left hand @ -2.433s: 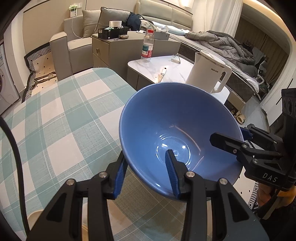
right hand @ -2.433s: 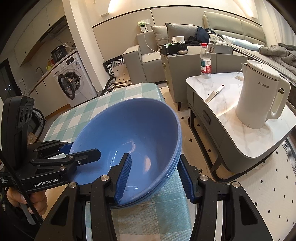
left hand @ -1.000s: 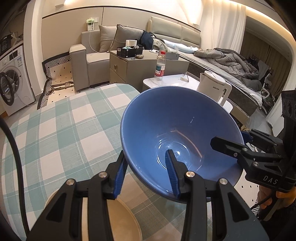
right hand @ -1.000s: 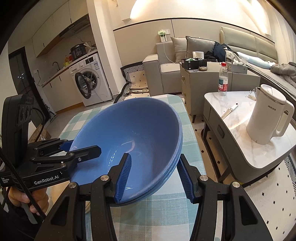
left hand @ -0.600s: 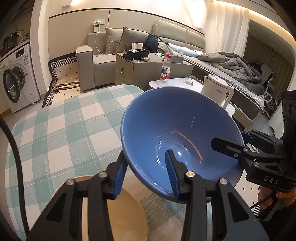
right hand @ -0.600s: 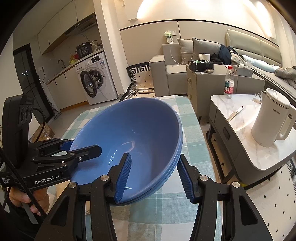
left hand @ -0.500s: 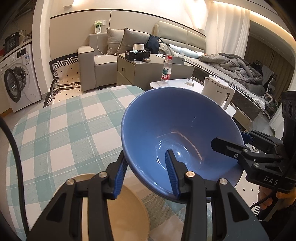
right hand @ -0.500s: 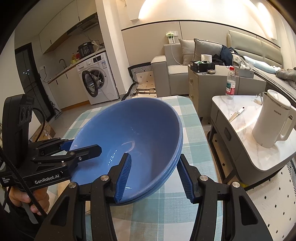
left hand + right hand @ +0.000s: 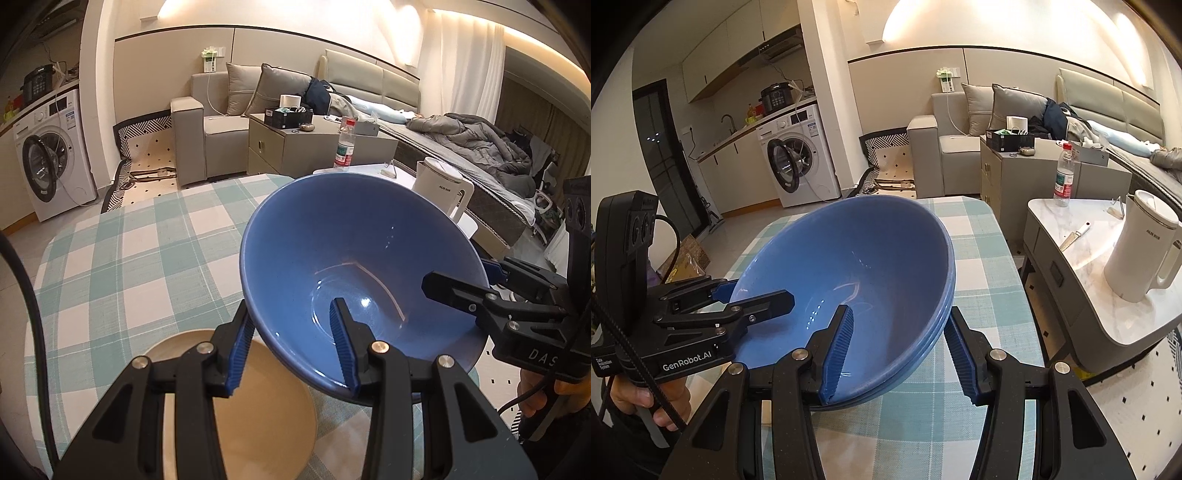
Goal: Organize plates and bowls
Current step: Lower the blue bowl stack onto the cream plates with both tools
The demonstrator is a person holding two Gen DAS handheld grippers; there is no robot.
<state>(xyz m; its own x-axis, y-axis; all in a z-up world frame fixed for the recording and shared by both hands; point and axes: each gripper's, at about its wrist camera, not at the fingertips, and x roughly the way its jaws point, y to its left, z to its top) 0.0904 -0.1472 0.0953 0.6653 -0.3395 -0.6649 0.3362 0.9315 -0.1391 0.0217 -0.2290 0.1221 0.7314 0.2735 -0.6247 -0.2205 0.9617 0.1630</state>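
Left wrist view shows our left gripper (image 9: pixel 291 341) closed across the near wall of the blue bowl stack (image 9: pixel 354 258), one blue pad outside and one inside the rim. Right wrist view shows our right gripper (image 9: pixel 899 352) clamped on the opposite rim in the same way; from this side the rim edges reveal at least two, possibly three, nested bowls (image 9: pixel 849 273). Both sets of jaws stand narrow, set only to the thickness of the bowl walls.

The stack is carried tilted, clear of the checked tablecloth (image 9: pixel 122 266). A beige plate (image 9: pixel 258 406) lies on the cloth directly below and in front of the left gripper, partly hidden by its fingers.

We judge the step in hand to be the two-handed transfer of the nested bowls toward a resting place, with the plate a likely candidate, though this cannot be confirmed.

The next move calls for levelling the stack, lowering both grippers together at the same rate, and releasing only after the base sits flat. Uneven lowering could let the inner bowls slide within the outer one.
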